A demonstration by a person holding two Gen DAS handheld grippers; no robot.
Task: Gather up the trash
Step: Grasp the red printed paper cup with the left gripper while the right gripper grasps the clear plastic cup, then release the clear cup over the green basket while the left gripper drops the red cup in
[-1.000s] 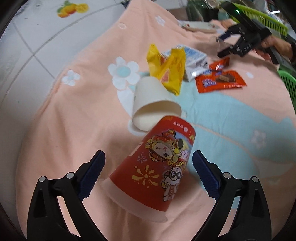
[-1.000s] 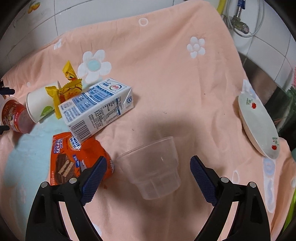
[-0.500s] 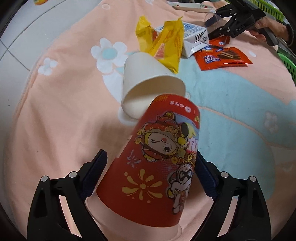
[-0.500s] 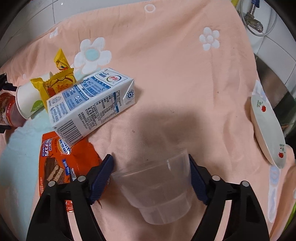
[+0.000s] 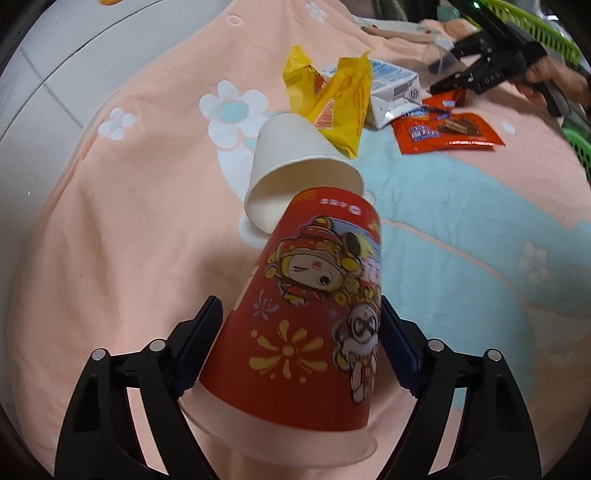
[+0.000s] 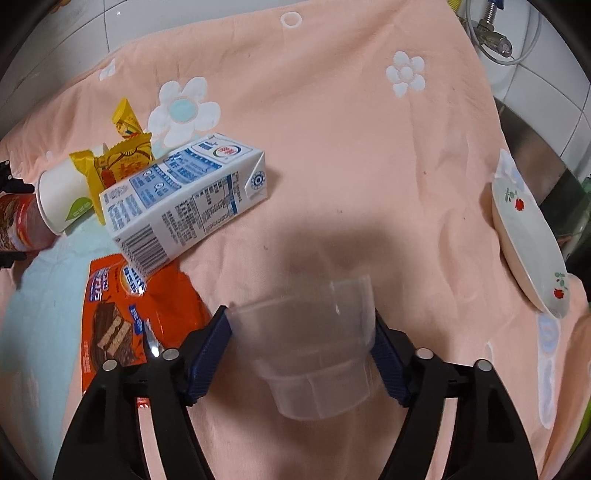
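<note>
My left gripper (image 5: 301, 343) is shut on a red printed paper cup (image 5: 310, 314), held tilted just above the peach cloth. A white paper cup (image 5: 295, 162) lies on its side just beyond it, with yellow wrappers (image 5: 336, 103), a blue-and-white milk carton (image 5: 391, 88) and an orange snack wrapper (image 5: 447, 131) farther back. My right gripper (image 6: 301, 347) is shut on a clear plastic cup (image 6: 314, 343), lifted off the cloth. The milk carton (image 6: 184, 199) and orange wrapper (image 6: 122, 317) lie to its left.
A peach flowered cloth (image 6: 351, 147) covers the surface. A white plate with red roses (image 6: 528, 236) sits at the right edge. A green basket (image 5: 535, 33) stands at the far right in the left wrist view. White tiled wall lies behind.
Both grippers closed in from open: the left onto the red cup, the right onto the clear cup. Both cups are now raised slightly.
</note>
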